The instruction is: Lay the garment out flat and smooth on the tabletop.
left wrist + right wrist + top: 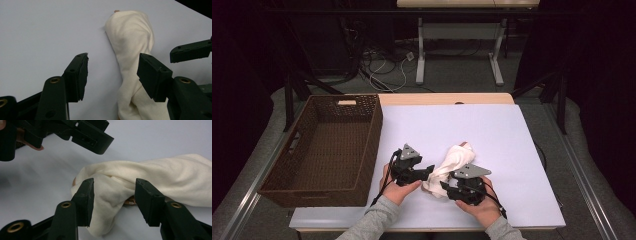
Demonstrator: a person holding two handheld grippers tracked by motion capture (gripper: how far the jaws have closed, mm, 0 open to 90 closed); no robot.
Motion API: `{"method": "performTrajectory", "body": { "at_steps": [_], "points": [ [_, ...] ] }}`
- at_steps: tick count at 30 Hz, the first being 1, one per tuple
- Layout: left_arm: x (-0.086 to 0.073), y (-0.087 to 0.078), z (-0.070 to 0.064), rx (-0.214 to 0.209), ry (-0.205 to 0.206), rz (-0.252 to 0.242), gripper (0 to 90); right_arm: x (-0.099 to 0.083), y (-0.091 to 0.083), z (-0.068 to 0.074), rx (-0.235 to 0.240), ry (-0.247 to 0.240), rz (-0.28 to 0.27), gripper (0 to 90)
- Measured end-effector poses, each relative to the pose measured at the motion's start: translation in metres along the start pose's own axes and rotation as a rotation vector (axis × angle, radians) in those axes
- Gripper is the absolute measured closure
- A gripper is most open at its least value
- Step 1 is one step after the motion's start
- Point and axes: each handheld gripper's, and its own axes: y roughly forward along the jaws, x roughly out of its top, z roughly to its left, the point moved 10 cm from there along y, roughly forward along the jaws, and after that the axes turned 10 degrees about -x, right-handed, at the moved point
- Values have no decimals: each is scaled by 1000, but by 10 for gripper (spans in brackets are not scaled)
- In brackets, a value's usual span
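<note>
Open right claw [113, 195], cream twisted cloth [155, 180]

I see a cream cloth [452, 165], bunched and twisted into a long roll, lying on the white table [512, 145].

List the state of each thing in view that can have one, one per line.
Cream soft cloth: bunched and twisted, lying on the white table sheet, outside the basket.
Brown woven rectangular basket: upright, empty.
Left claw: open, cloth between its jaws, unclamped.
Right claw: open, jaws either side of the cloth.
</note>
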Motion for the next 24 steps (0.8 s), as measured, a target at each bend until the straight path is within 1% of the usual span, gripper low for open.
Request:
{"method": "performTrajectory", "body": {
  "at_steps": [1,3,4,6,8,11,12,14,16,17,18,19,20,24],
  "points": [
    [0,0,0,0,0,0,416,0,0,0,0,0,0,502],
    [-2,0,-1,-8,-18,10,418,1,3,2,-6,-15,-6,526],
    [-3,0,-1,-5,-17,18,419,2,5,1,-11,-27,-10,549],
    [-3,0,0,-5,-16,22,425,3,6,1,-9,-17,-2,568],
    [-4,-1,0,-2,-27,23,429,4,9,1,1,-12,1,570],
    [-6,-2,1,-5,-37,26,434,5,12,2,3,-13,-6,570],
    [-6,-2,1,-2,-32,27,435,5,14,4,9,-23,-8,569],
    [-6,-3,2,3,-39,24,436,6,15,4,12,-27,-13,569],
    [-7,-3,2,3,-46,19,437,6,19,6,17,-38,-1,570],
    [-7,-3,2,5,-38,23,437,6,19,6,17,-38,-1,570],
    [-7,-4,3,8,-33,28,437,5,22,6,16,-51,-3,582],
    [-7,-4,3,10,-33,25,437,5,22,6,16,-51,-3,582],
    [-7,-4,3,7,-49,18,437,4,22,7,14,-51,5,594],
    [-7,-6,4,13,-49,18,437,1,23,8,22,-63,28,663]
  ]
}}
